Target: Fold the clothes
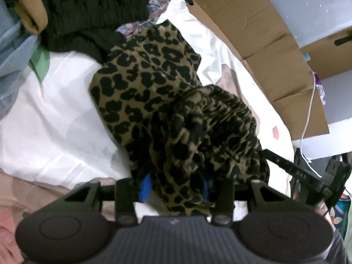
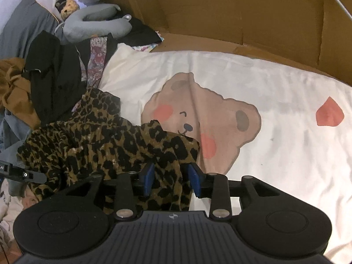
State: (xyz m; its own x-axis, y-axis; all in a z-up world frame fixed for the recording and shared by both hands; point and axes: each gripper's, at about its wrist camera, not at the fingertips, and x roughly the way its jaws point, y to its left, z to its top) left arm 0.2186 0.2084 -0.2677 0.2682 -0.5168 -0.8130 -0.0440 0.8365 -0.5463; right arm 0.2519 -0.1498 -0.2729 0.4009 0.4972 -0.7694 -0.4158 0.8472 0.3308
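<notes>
A leopard-print garment (image 1: pixel 154 83) lies crumpled on the white bedsheet (image 1: pixel 55 114), its near part bunched into a heap. My left gripper (image 1: pixel 175 187) stands open; a fold of the leopard cloth hangs loose between its blue pads (image 1: pixel 145 187). In the right wrist view the same garment (image 2: pixel 99 140) spreads left over the bear-print sheet (image 2: pixel 275 154). My right gripper (image 2: pixel 172 179) is open too, with a strip of the cloth lying between its pads (image 2: pixel 195 180) and not pinched.
A pile of dark, brown and blue clothes (image 1: pixel 83 11) sits at the far left. Cardboard boxes (image 1: pixel 264 50) line the bed's far side, with a white cable (image 1: pixel 308 118) beside them. A grey neck pillow (image 2: pixel 96 24) lies at the back.
</notes>
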